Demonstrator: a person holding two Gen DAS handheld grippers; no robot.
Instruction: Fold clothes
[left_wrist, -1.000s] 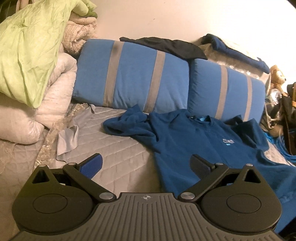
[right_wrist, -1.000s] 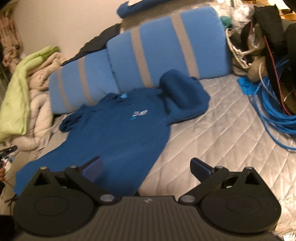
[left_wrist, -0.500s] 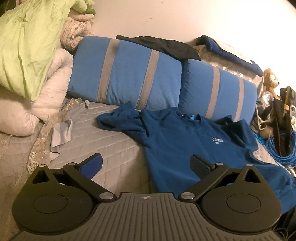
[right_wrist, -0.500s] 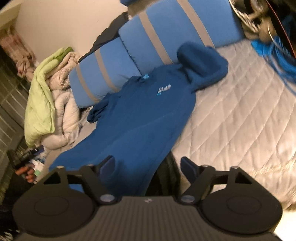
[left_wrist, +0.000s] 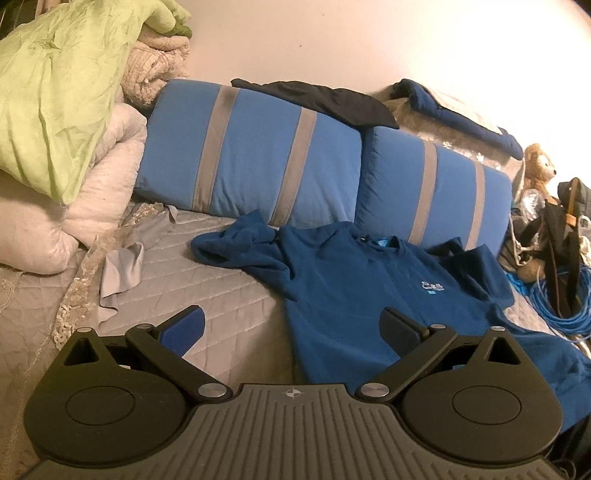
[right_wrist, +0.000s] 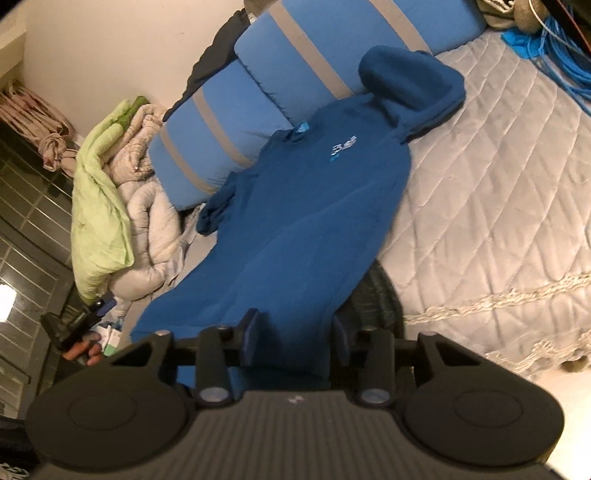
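Two grippers: your right gripper (right_wrist: 293, 341) pinches the sweater (right_wrist: 314, 221) hem at lower centre; your left gripper (left_wrist: 291, 330) hangs wide apart, its fingers straddling the sweater's left edge. Bare quilt (right_wrist: 498, 192) opens to the right.

The bed (left_wrist: 221, 254), covered in grey quilting, carries a blue sweatshirt (left_wrist: 354, 291) spread ahead of the left tongs (left_wrist: 291, 330), hem by the right tongs (right_wrist: 293, 338). Beyond lie two striped blue pillows (left_wrist: 258, 162); left, a piled duvet (left_wrist: 74, 221); right, blue cable (left_wrist: 561, 295).
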